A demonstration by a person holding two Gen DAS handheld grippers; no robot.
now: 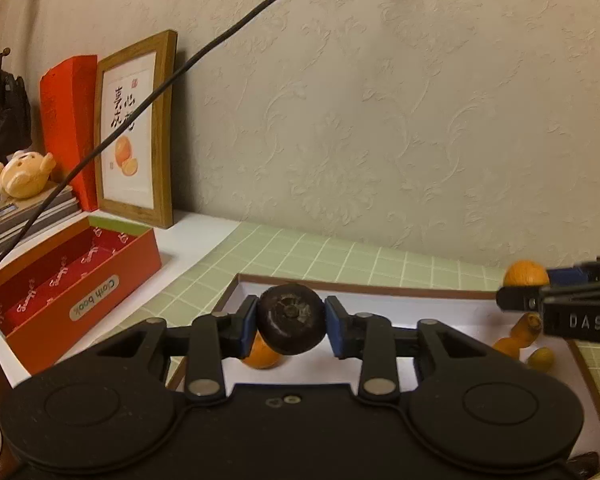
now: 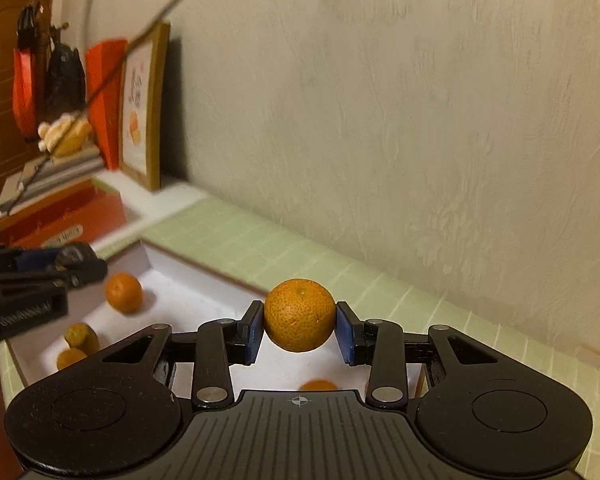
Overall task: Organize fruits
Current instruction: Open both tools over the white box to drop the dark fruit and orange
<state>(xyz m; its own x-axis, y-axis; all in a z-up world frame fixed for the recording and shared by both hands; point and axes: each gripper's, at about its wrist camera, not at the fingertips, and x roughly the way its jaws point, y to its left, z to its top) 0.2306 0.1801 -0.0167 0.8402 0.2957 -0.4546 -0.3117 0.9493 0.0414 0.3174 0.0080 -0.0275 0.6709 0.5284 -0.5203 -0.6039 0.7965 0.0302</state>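
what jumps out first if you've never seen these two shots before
Each gripper carries a fruit above the white tray: the left gripper clamps a dark round fruit, the right gripper an orange. At far left sits an open red box before a framed orange print.

My left tongs [image 1: 291, 322] have blue pads on a near-black fruit [image 1: 291, 319]; my right tongs [image 2: 300, 334] hold a dimpled orange [image 2: 299, 314]. The tabletop [image 1: 300, 258] is pale-green grid; the tray [image 1: 420, 300] is white, brown-edged.
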